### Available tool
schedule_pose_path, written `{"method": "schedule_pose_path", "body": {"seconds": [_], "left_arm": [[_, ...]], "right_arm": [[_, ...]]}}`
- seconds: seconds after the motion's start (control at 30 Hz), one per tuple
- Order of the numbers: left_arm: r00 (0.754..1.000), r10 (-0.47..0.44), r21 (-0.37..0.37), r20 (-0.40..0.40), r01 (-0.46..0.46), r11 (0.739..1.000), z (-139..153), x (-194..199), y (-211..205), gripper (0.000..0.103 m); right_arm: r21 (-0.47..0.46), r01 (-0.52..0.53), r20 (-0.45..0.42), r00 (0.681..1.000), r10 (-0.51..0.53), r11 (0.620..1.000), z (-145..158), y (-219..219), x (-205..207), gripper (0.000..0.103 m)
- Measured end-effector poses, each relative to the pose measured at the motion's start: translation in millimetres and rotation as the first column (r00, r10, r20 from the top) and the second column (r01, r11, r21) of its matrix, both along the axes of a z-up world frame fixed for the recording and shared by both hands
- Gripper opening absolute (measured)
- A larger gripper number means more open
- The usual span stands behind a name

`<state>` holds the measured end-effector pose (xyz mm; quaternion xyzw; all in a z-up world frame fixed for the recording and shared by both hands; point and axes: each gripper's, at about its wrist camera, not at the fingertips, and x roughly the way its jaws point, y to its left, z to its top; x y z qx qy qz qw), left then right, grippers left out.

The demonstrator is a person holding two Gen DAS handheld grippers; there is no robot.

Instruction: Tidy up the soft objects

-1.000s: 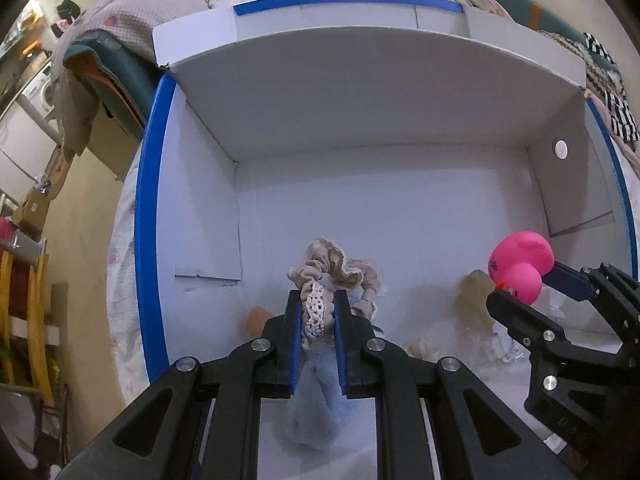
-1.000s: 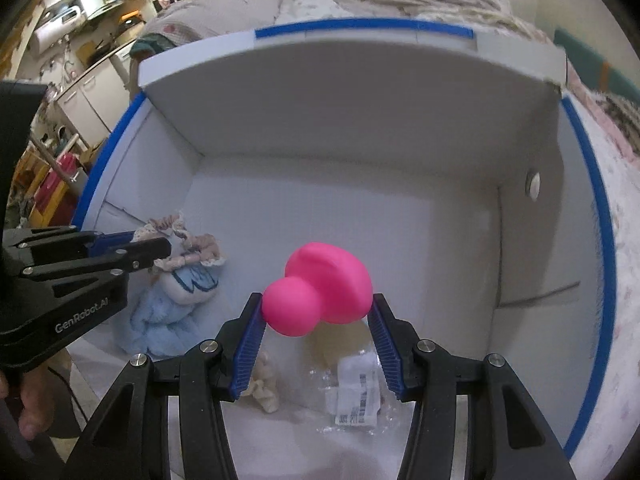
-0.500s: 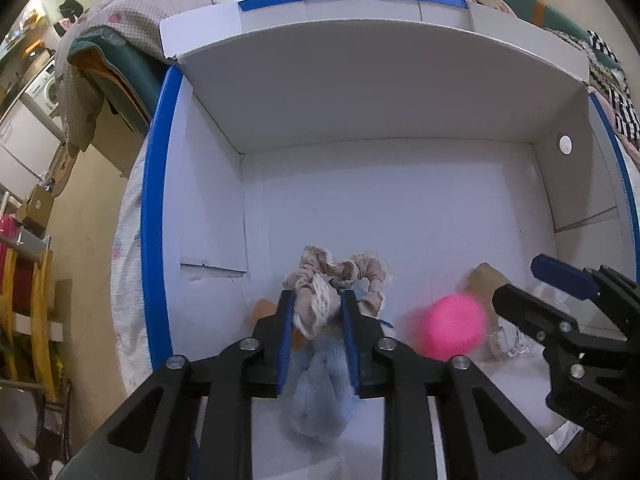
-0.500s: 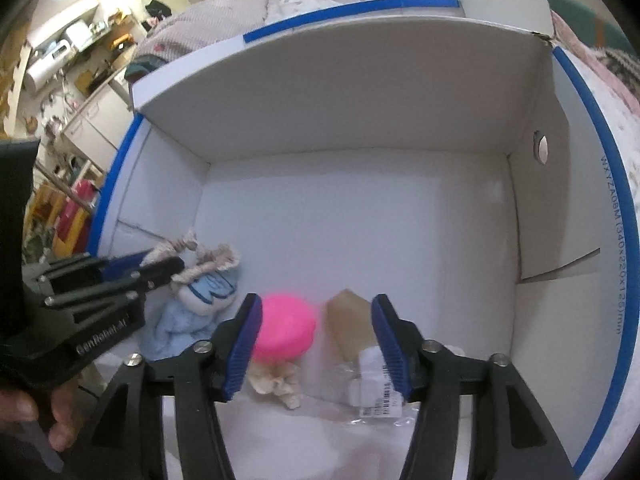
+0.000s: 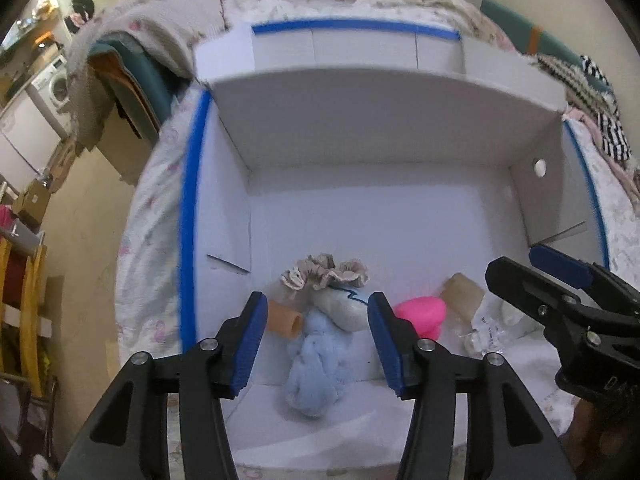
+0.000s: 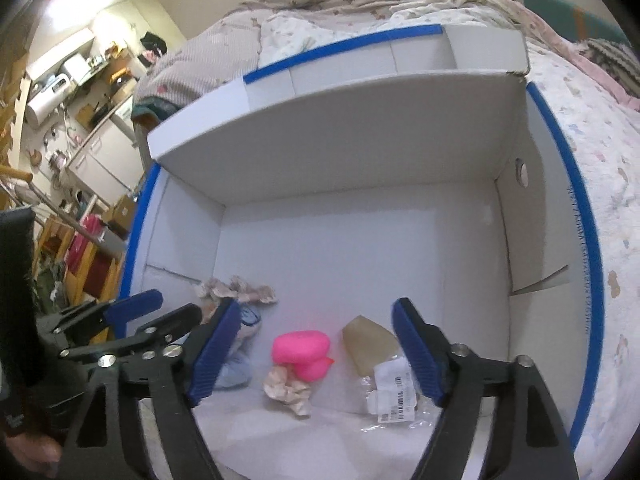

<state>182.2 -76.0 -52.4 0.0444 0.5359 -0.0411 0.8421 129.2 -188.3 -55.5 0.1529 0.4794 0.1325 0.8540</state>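
Both grippers stand with their jaws apart and nothing between the pads. My left gripper [image 5: 314,334] has just been opening over the doll [image 5: 320,332], which now lies free on the floor of the white box [image 5: 360,128], curly head toward the back wall, blue dress toward me. My right gripper [image 6: 316,354] has likewise just been opening wide above the pink toy [image 6: 302,354], which rests on the box floor beside the doll. I judge both were let go here because the box, sitting on the bed [image 6: 580,120], is where the soft things get gathered. Counting inside: one doll, one pink toy, one tan block [image 6: 370,346], one clear bag with a label [image 6: 394,394], one crumpled beige piece [image 6: 288,390], one orange tube [image 5: 284,318].
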Motion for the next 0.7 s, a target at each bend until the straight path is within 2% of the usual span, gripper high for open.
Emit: {"method": "schedule_pose_path", "body": {"seconds": [0.03, 0.07, 0.23, 0.33, 0.47, 0.7], "left_arm": [[1.000, 0.000, -0.001, 0.015, 0.000, 1.000, 4, -5, -2, 0.049], [0.999, 0.000, 0.001, 0.037, 0.000, 1.000, 10, -11, -2, 0.049], [0.996, -0.001, -0.018, 0.087, 0.002, 1.000, 30, -27, 9, 0.049], [0.994, 0.018, -0.030, 0.109, -0.015, 0.999, 39, -37, 18, 0.055], [0.990, 0.045, -0.031, 0.132, -0.041, 0.999, 48, -58, 29, 0.056], [0.989, 0.060, -0.051, 0.134, -0.053, 0.997, 49, -91, 53, 0.057]], "right_arm": [[0.001, 0.005, 0.005, 1.000, -0.005, 1.000, 2, 0, -2, 0.098], [0.001, 0.010, 0.011, 1.000, -0.010, 1.000, 3, -1, -5, 0.102], [-0.002, 0.002, 0.033, 0.999, -0.002, 1.000, 13, -1, -24, 0.102], [-0.009, -0.010, 0.053, 0.999, 0.010, 1.000, 20, 0, -36, 0.103], [-0.019, -0.030, 0.068, 0.997, 0.031, 0.999, 26, 5, -54, 0.103], [-0.049, -0.050, 0.080, 0.995, 0.054, 0.998, 32, 8, -92, 0.103]]}}
